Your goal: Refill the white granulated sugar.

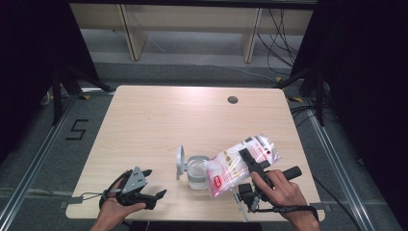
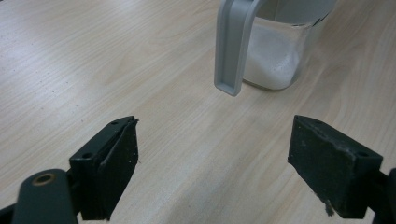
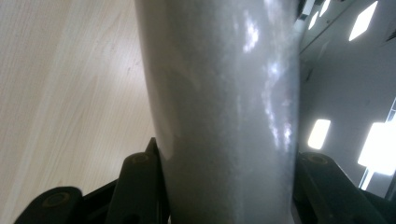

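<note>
The right gripper (image 1: 251,166) has its jaws clamped around a clear bag of white grains (image 1: 240,161), held above the table (image 1: 159,120) near its front right. The bag is tilted, its long axis running from the far right, high end, down to the near left, where its lower end meets the mouth of a clear jar (image 1: 197,172) with a grey lid (image 1: 180,162) flipped open to the left. The left gripper (image 1: 142,187) rests near the front edge, jaws wide apart and empty, pointing toward the jar.
</note>
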Motion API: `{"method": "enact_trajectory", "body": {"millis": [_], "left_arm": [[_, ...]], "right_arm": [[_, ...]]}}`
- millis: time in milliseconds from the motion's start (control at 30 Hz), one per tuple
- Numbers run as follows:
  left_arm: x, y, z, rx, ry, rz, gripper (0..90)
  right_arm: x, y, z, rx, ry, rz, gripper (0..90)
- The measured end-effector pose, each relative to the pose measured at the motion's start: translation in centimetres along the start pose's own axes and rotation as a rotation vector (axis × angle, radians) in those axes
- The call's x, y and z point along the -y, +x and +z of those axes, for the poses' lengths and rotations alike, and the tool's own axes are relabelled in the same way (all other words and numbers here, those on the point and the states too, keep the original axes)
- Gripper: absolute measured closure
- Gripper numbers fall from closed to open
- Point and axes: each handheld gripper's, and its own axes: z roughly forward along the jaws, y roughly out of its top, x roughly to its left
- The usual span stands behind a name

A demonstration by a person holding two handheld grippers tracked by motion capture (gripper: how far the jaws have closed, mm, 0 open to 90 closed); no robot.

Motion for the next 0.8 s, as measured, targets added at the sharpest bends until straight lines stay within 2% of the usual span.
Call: {"method": "enact_trajectory", "body": {"millis": [33, 67, 100, 133, 200, 267, 300, 333, 400, 433, 467, 500, 567, 600, 633, 667, 700, 733, 767, 800], "left_arm": [[-0.04, 0.07, -0.03, -0.003, -0.001, 0.016, 15.6], [-0.07, 0.09, -0.01, 0.000, -0.007, 0.024, 15.6], [-0.07, 0.10, -0.01, -0.001, -0.004, 0.023, 15.6], [-0.07, 0.11, -0.02, -0.002, -0.002, 0.026, 15.6], [-0.07, 0.14, -0.03, -0.003, 0.001, 0.030, 15.6], [-0.04, 0.07, 0.00, -0.005, 0.001, 0.016, 15.6], [-0.01, 0.09, -0.03, -0.010, 0.016, 0.014, 15.6], [0.01, 0.08, -0.02, -0.008, 0.012, 0.012, 15.6], [0.01, 0.02, 0.02, -0.005, -0.010, 0.012, 15.6], [0.02, -0.10, 0.07, -0.001, -0.016, -0.010, 15.6], [0.01, -0.05, 0.07, -0.002, -0.017, -0.004, 15.6], [0.02, 0.10, 0.03, -0.009, 0.006, 0.013, 15.6], [0.06, -0.07, 0.09, -0.006, -0.008, -0.004, 15.6], [0.07, -0.12, 0.13, -0.005, -0.017, -0.012, 15.6], [0.04, 0.09, 0.02, -0.009, 0.003, 0.011, 15.6], [0.04, -0.05, 0.07, -0.001, -0.019, -0.004, 15.6], [-0.02, 0.16, 0.00, -0.005, -0.013, 0.028, 15.6], [-0.02, 0.15, 0.01, -0.005, -0.013, 0.025, 15.7], [0.06, 0.00, 0.05, -0.007, -0.009, -0.003, 15.6], [0.05, 0.09, 0.02, -0.009, 0.002, 0.011, 15.6]], "right_arm": [[0.00, -0.12, 0.01, -0.004, -0.005, -0.023, 58.7], [-0.04, 0.04, -0.11, -0.004, 0.003, -0.001, 58.7], [-0.15, -0.22, -0.09, -0.007, -0.009, -0.036, 58.8], [-0.16, 0.04, -0.18, -0.009, 0.001, -0.008, 58.8], [-0.34, 0.01, -0.09, -0.002, -0.015, -0.015, 58.9], [-0.44, -0.41, -0.04, -0.004, -0.022, -0.063, 58.9], [-0.40, -0.20, -0.05, -0.002, -0.016, -0.039, 59.0], [-0.42, -0.31, -0.04, -0.012, -0.008, -0.046, 59.1], [-0.39, -0.24, 0.01, 0.002, -0.008, -0.036, 59.2], [-0.38, -0.45, 0.13, 0.009, -0.024, -0.057, 59.2], [-0.31, -0.37, 0.11, 0.006, -0.021, -0.043, 59.3], [-0.28, -0.33, 0.05, 0.007, -0.018, -0.039, 59.4], [-0.16, -0.16, -0.18, 0.003, -0.005, -0.018, 59.4], [-0.14, -0.36, -0.16, 0.001, -0.011, -0.046, 59.5], [-0.17, -0.45, -0.14, 0.002, -0.014, -0.059, 59.5], [-0.16, -0.05, -0.18, 0.000, -0.006, -0.005, 59.5], [-0.12, -0.16, -0.23, -0.005, -0.005, -0.031, 59.6], [-0.22, -0.31, -0.25, -0.007, -0.009, -0.045, 59.6], [-0.26, -0.14, -0.24, -0.010, -0.009, -0.023, 59.7], [-0.36, -0.19, -0.19, -0.014, -0.012, -0.030, 59.7]]}}
